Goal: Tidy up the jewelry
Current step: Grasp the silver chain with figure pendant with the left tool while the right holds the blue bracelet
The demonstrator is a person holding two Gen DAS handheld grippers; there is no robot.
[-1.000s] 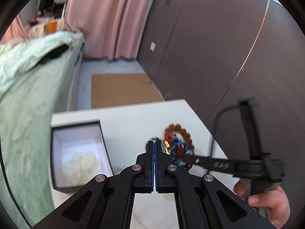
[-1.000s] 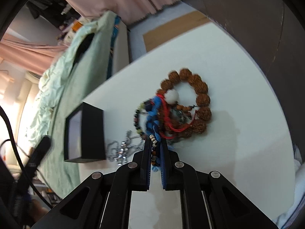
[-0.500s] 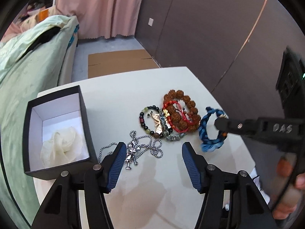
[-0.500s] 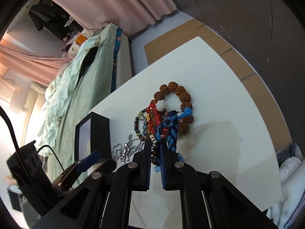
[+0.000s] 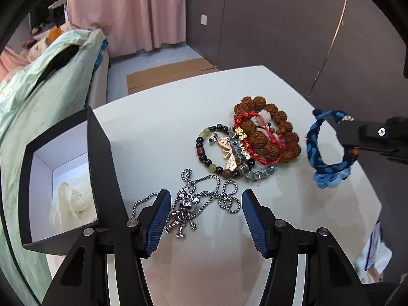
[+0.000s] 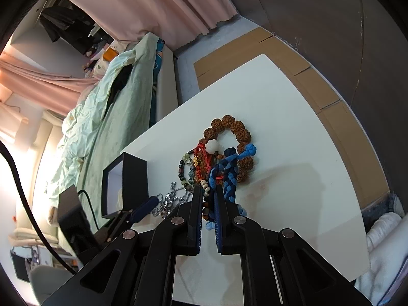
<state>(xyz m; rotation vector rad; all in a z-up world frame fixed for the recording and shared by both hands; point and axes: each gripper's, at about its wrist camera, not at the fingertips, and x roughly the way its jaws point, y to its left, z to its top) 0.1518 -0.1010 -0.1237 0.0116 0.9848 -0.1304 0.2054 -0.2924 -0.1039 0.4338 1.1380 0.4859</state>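
My right gripper [image 6: 209, 191] is shut on a blue braided bracelet [image 6: 229, 170] and holds it lifted above the white table [image 6: 280, 127]; it also shows in the left wrist view [image 5: 323, 158]. My left gripper [image 5: 204, 204] is open, low over a silver chain necklace with a robot pendant [image 5: 188, 206]. A pile of jewelry lies further on: a brown bead bracelet [image 5: 278, 130], a red cord bracelet [image 5: 255, 142] and a dark bead bracelet [image 5: 209, 153]. An open black box [image 5: 102, 158] with white lining stands at the left.
A bed with a pale green cover [image 5: 38, 97] runs along the table's left side. Dark wall panels [image 5: 280, 25] stand behind and right. Brown cardboard [image 5: 168, 74] lies on the floor past the table's far edge.
My left gripper went from shut to open and drew back over the necklace. My right gripper lifted the blue bracelet off the pile and moved it right.
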